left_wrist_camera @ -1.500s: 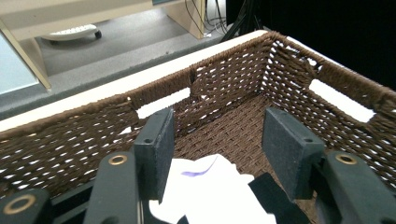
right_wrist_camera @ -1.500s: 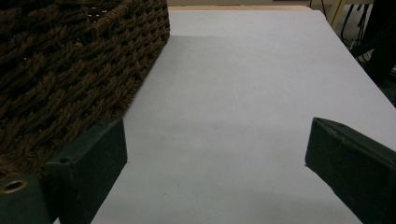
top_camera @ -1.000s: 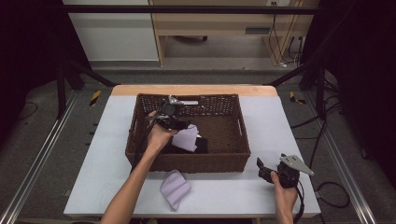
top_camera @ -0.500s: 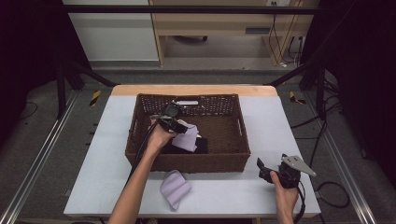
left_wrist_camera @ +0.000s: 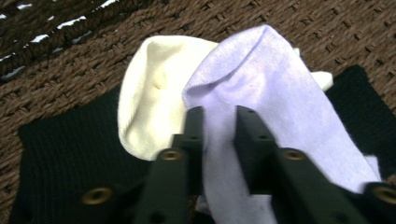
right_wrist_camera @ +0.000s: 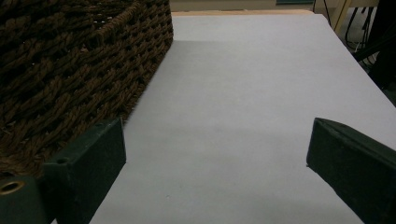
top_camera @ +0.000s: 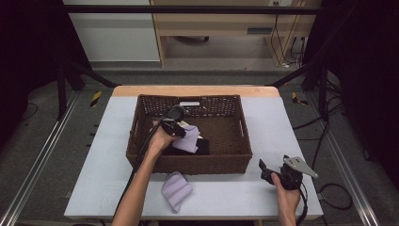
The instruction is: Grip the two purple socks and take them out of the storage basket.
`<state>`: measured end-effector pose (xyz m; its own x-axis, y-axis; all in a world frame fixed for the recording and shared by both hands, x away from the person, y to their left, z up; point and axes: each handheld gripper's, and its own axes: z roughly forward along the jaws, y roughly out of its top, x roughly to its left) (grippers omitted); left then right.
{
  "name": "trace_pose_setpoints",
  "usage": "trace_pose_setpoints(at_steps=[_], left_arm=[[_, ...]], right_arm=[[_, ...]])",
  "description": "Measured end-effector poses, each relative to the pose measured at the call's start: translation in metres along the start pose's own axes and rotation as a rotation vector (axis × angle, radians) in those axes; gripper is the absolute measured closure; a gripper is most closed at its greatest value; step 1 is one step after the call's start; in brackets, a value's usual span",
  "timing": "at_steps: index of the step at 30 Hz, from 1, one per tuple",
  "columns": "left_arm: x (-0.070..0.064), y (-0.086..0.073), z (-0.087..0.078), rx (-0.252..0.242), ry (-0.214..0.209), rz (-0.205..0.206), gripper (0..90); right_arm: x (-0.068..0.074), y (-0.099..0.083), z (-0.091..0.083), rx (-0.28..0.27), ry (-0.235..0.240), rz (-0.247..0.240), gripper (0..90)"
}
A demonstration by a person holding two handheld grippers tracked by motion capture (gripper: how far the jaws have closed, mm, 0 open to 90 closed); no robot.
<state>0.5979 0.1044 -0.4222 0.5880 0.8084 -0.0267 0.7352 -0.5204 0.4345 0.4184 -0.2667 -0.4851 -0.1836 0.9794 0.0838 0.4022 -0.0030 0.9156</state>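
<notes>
Lilac knit sock [left_wrist_camera: 261, 93], creased, tool-pinched [left_wrist_camera: 218, 130]

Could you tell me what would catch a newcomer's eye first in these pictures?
Probably the left gripper, its jaws pinching a pale lilac sock inside the dark brown wicker basket, beside a cream sock and a black cloth. Another lilac sock lies on the table before the basket, and the right gripper hangs open nearby.
</notes>
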Motion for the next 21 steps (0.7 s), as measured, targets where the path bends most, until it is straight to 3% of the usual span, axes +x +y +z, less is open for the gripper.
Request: trace_pose_setpoints(at_steps=[5, 10, 14, 16, 18, 21], left_arm=[[0.000, -0.001, -0.006, -0.036, 0.000, 0.004, 86.4], [0.000, -0.004, -0.017, -0.143, -0.023, -0.004, 87.9], [0.002, -0.003, -0.015, -0.128, -0.012, -0.019, 87.8], [0.001, -0.003, -0.017, -0.151, -0.013, -0.017, 88.1], [0.000, -0.004, -0.021, -0.175, -0.011, -0.001, 88.1], [-0.002, -0.005, -0.032, -0.257, -0.020, 0.002, 88.3]], right_arm=[[0.001, 0.000, 0.000, 0.002, 0.001, -0.003, 7.4], [0.001, 0.000, 0.000, 0.006, 0.002, -0.007, 8.6], [0.001, 0.000, 0.000, 0.006, 0.001, -0.006, 8.6], [0.000, 0.000, 0.000, 0.003, 0.002, 0.000, 8.6], [0.000, 0.000, 0.000, 0.005, 0.003, 0.002, 8.6], [0.000, 0.000, 0.000, 0.007, 0.005, 0.001, 8.6]])
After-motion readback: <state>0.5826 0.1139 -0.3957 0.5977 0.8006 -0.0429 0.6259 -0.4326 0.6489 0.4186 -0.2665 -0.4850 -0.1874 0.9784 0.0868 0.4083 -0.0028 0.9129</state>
